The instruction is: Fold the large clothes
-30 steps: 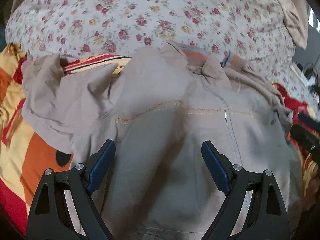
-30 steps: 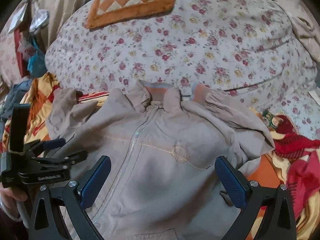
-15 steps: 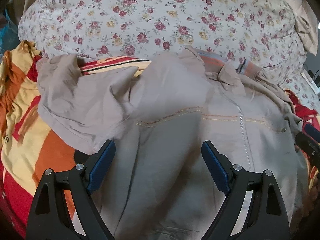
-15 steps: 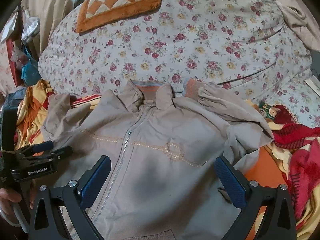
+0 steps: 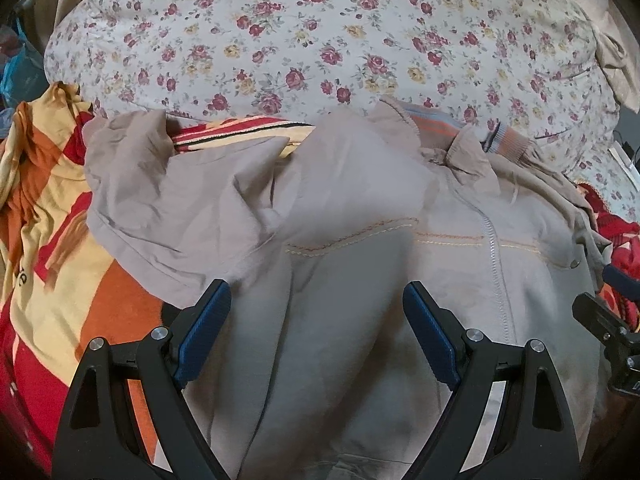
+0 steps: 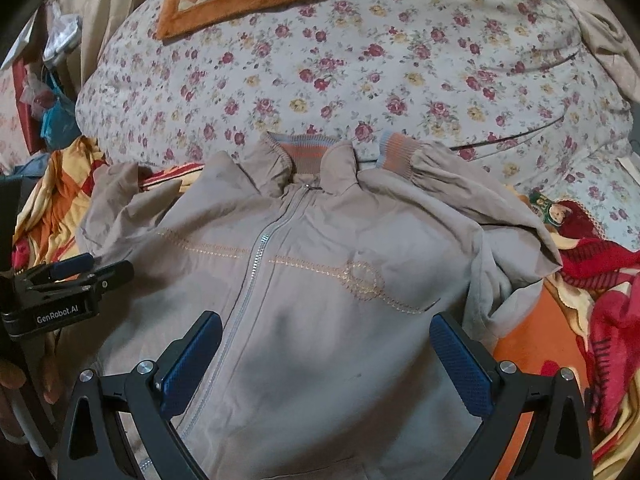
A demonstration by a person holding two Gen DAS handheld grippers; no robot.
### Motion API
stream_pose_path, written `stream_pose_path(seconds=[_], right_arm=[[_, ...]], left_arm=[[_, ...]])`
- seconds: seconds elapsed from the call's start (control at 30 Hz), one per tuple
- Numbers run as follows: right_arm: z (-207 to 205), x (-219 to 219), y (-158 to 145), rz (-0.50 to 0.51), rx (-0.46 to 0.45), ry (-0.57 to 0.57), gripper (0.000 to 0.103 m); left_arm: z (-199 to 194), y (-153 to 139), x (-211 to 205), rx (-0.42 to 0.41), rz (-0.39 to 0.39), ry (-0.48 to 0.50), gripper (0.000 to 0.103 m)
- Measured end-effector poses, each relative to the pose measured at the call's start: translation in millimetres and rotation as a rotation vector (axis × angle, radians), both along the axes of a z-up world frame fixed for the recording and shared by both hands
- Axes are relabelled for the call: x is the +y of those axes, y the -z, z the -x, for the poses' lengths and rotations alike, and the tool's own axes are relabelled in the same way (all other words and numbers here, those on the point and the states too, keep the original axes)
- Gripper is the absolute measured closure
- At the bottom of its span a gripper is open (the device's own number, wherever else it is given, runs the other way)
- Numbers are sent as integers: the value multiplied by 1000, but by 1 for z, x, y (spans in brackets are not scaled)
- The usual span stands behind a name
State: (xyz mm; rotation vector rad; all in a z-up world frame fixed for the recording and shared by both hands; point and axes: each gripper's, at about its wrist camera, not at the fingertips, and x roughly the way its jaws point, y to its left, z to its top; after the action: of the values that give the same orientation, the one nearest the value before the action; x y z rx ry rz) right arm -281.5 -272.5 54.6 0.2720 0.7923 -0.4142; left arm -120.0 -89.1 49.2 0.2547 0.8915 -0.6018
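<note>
Hovering spread and empty over the zipped beige jacket (image 6: 320, 280) lying front-up on the bed, left gripper (image 5: 316, 320) and right gripper (image 6: 326, 360) should next pinch the crumpled sleeves inward.

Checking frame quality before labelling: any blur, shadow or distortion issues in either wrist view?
Left wrist: strong fisheye bend, black corners; soft dark shadow across the jacket between the open left gripper fingers; fabric there looks smeared. Right wrist: same distortion, sharper; zipper and stitching crisp, the right gripper open, no glare.
</note>
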Motion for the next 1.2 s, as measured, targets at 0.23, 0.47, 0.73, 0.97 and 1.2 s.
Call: stream_pose_path(seconds=[0.23,0.47,0.73,0.97,1.2], right_arm=[[1,0,0,-1,-1,2,0],[0,2,1,-5,4,-1,0],[-3,4,3,-9,13,-8,0],[-4,6,4,-7,15,-8,0],[-5,7,5,-5,20,-7,0]], left_arm=[[0,2,-1,-10,-11,-5,15],[0,3,-1,-10,-11,-7,15],[-3,2,0,-16,-15,-11,15],[-2,2,1,-22,-16,-15,15],[-3,2,1,-24,-18,-19,15]])
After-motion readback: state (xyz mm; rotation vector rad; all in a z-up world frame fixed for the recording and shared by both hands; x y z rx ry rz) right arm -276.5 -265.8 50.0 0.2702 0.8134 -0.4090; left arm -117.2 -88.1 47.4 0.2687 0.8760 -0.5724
